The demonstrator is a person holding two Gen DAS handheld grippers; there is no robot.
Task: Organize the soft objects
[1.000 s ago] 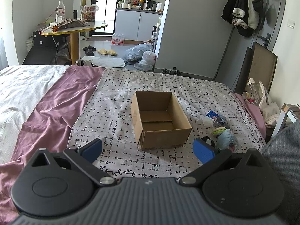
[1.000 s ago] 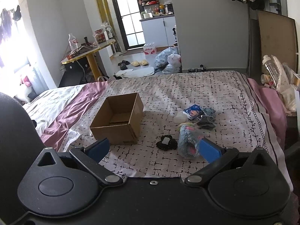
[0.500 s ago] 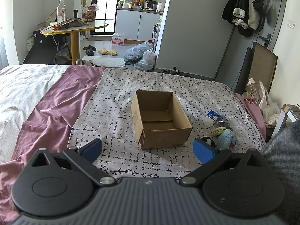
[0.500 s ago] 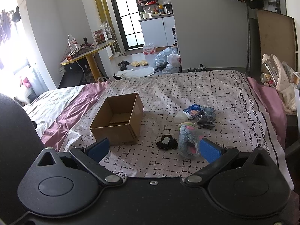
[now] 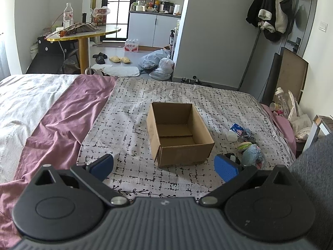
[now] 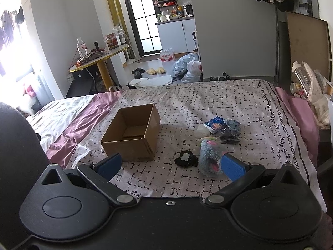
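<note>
At the bottom of the left wrist view the left gripper [image 5: 163, 164] hangs over the near edge of the patterned bedspread [image 5: 133, 125] with its blue pads spread wide and nothing between them; at the bottom of the right wrist view the right gripper [image 6: 169, 165] is spread just as wide and equally empty. Just beyond the right gripper's right-hand pad, lower right of centre in that frame, lies a grey-blue plush toy [image 6: 209, 156] with pink patches, and just beside it to the left a small black fuzzy item [image 6: 185, 158] with a pale tag. Further up the frame sits a loose cluster: a round green-and-pink soft piece [image 6: 207, 139], a white lump [image 6: 200, 132], a blue packet [image 6: 215, 124] and some grey fabric pieces [image 6: 231, 130], touching or nearly so. The cardboard box [image 6: 133, 132] stands open and apparently empty at centre left, near the toys but apart from them. The step in hand looks like the first pick, and the plush toy is the natural choice for the right gripper. To do it well, the gripper should shift right so the toy's body sits between both pads, descend until the pads straddle its thickest part, then close firmly, since plush compresses and a shallow pinch on fur may slip. The lift should clear the box wall before release over the opening.
</note>
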